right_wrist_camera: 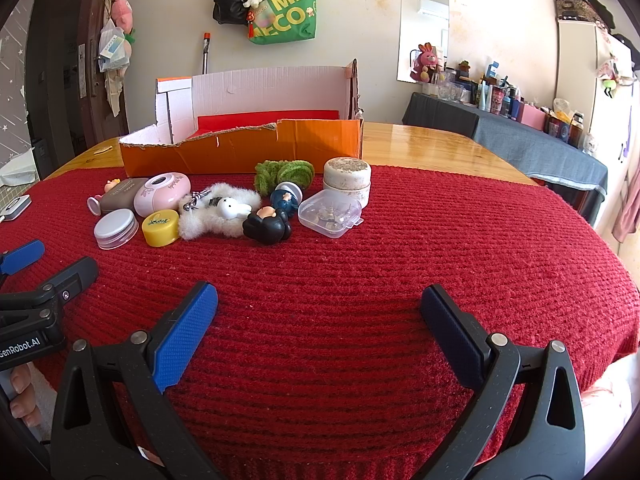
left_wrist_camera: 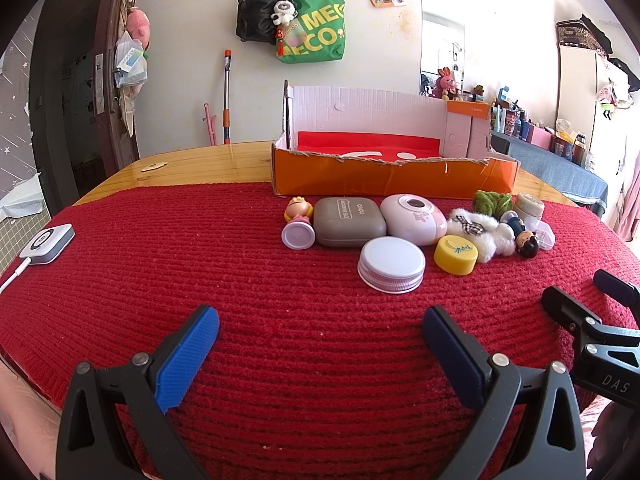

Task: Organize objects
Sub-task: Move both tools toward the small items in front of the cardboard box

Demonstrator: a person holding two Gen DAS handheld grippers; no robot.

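"MECO" — green tote bag (right_wrist_camera: pixel 286 10)

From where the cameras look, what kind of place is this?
Most likely a lived-in room of a home, not a lab. Bags hang on the wall, a side table is crowded with bottles and cups, and the wooden table carries a red knitted cloth with small toys and jars.
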